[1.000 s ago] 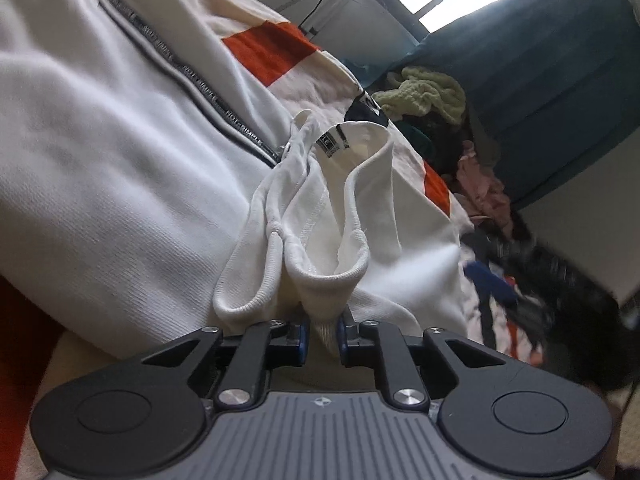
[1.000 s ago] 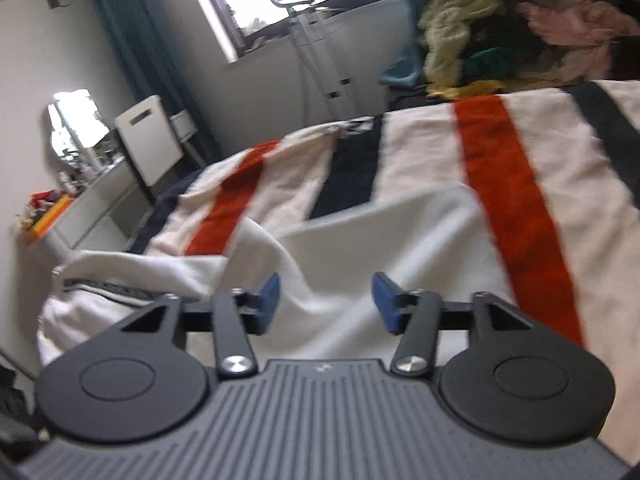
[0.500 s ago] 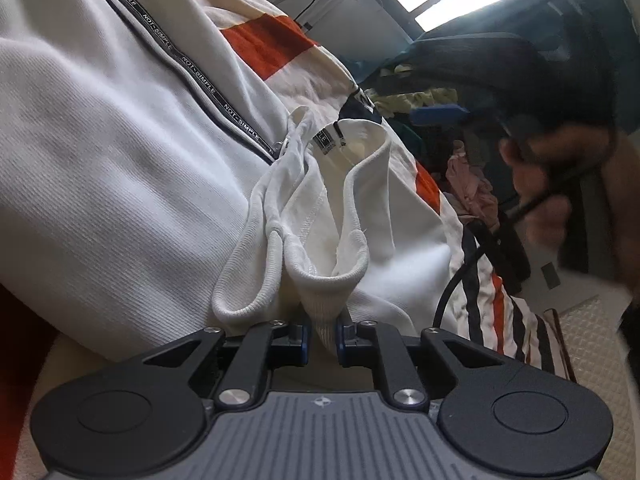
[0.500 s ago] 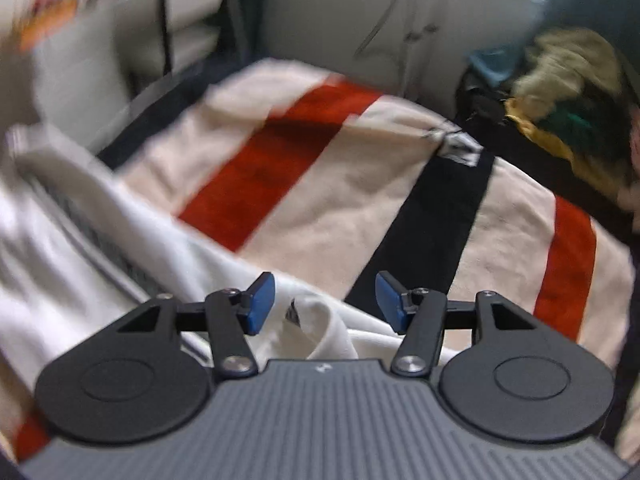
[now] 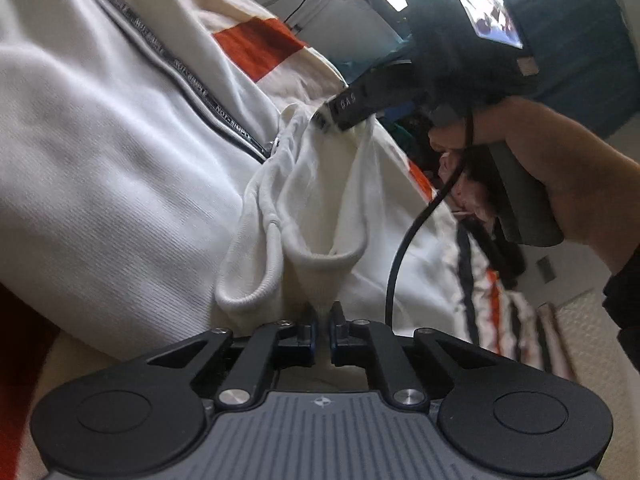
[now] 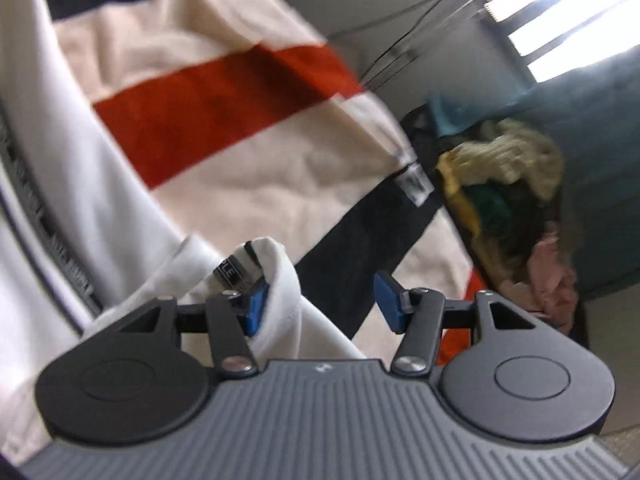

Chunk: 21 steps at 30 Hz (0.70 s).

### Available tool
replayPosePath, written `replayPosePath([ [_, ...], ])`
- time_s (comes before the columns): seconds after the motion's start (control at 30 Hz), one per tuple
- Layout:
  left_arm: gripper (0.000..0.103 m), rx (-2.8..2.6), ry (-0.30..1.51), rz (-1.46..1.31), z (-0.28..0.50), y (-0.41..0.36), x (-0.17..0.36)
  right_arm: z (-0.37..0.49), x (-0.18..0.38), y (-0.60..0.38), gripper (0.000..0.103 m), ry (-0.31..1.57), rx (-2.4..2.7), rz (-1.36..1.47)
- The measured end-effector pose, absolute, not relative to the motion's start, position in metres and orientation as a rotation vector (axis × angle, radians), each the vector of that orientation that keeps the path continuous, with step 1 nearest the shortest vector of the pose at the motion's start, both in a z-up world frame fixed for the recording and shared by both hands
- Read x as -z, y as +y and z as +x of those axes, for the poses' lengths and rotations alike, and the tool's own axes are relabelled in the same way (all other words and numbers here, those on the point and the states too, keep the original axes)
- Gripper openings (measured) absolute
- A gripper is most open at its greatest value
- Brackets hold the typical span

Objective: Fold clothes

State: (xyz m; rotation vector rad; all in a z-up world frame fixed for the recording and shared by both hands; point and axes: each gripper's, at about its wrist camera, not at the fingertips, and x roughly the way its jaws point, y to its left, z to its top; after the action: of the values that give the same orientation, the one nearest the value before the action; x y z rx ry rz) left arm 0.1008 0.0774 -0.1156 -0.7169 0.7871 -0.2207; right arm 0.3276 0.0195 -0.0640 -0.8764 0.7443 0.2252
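Clamped on the ribbed collar of the white zip sweatshirt by the left gripper — no gap left between its fingers. Wide open at the right gripper, with collar fabric against one blue pad. Open striped blanket beyond; heaped clothes pile blocking the far edge, curtain behind.

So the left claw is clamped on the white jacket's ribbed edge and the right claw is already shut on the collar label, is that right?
Not quite. The right claw is open, not shut, as the right wrist view shows: the collar label lies by one finger, ungripped. The left claw is indeed clamped on the white jacket at its ribbed edge.
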Motion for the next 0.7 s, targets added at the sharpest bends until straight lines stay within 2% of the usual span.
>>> replayPosePath([
  [0.3, 0.007, 0.237, 0.780, -0.711, 0.094, 0.078, 0.111, 0.291, 0.038, 0.000, 0.058, 0.643, -0.457, -0.724],
  [0.33, 0.011, 0.235, 0.774, -0.708, 0.093, 0.078, 0.110, 0.288, 0.032, -0.004, 0.058, 0.630, -0.473, -0.676],
  [0.4, 0.027, 0.235, 0.757, -0.731, 0.093, 0.081, 0.110, 0.282, 0.024, -0.015, 0.057, 0.606, -0.502, -0.562],
  [0.43, 0.039, 0.235, 0.749, -0.745, 0.093, 0.082, 0.111, 0.280, 0.021, -0.022, 0.057, 0.595, -0.514, -0.505],
  [0.47, 0.044, 0.235, 0.740, -0.758, 0.094, 0.083, 0.111, 0.277, 0.022, -0.029, 0.056, 0.584, -0.521, -0.464],
  [0.57, 0.046, 0.234, 0.714, -0.799, 0.094, 0.087, 0.112, 0.270, 0.024, -0.052, 0.048, 0.553, -0.536, -0.334],
  [0.63, 0.046, 0.216, 0.692, -0.817, 0.095, 0.090, 0.113, 0.272, 0.028, -0.070, 0.038, 0.559, -0.488, -0.215],
  [0.7, 0.046, 0.196, 0.674, -0.831, 0.097, 0.092, 0.114, 0.274, 0.032, -0.086, 0.033, 0.559, -0.447, -0.103],
])
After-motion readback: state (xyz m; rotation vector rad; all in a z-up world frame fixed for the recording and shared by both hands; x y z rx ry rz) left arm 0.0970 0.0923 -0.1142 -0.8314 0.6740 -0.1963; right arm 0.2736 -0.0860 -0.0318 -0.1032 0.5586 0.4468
